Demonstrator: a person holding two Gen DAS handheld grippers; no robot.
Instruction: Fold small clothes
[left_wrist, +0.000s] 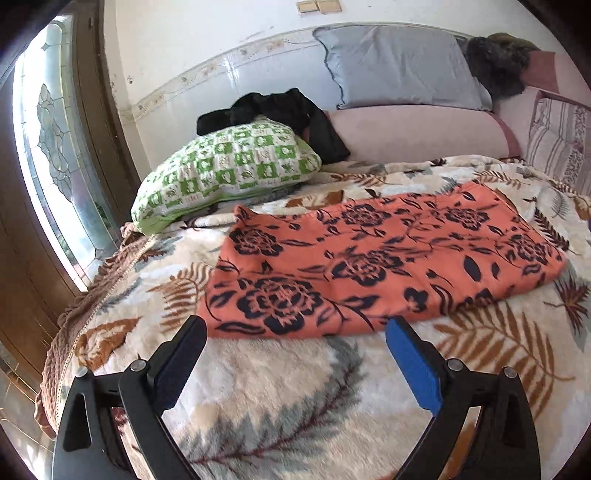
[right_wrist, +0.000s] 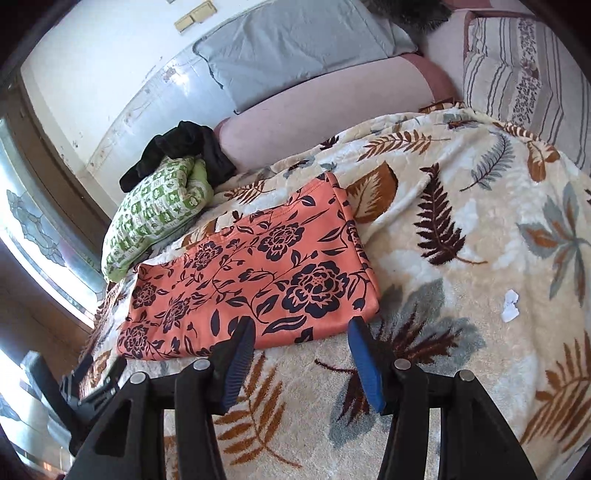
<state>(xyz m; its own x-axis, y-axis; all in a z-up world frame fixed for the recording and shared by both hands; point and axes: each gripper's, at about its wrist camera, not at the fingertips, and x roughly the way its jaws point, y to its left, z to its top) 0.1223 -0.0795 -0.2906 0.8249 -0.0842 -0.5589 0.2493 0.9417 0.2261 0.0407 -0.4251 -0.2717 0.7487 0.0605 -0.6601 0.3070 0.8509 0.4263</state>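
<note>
An orange garment with dark flower print (left_wrist: 380, 258) lies flat on the leaf-patterned blanket (left_wrist: 280, 398), folded into a rough rectangle. It also shows in the right wrist view (right_wrist: 251, 273). My left gripper (left_wrist: 297, 328) is open and empty, its fingertips just short of the garment's near edge. My right gripper (right_wrist: 301, 328) is open and empty at the garment's near right corner. The left gripper (right_wrist: 92, 373) shows at the lower left of the right wrist view.
A green checked pillow (left_wrist: 225, 173) with black clothes (left_wrist: 280, 114) on it lies beyond the garment. A grey pillow (left_wrist: 399, 66) and a pink bolster (left_wrist: 417, 133) lie at the headboard. A striped cushion (right_wrist: 517, 70) is far right. A white scrap (right_wrist: 510, 304) lies on the blanket. The bed edge and a glass door (left_wrist: 55, 147) are on the left.
</note>
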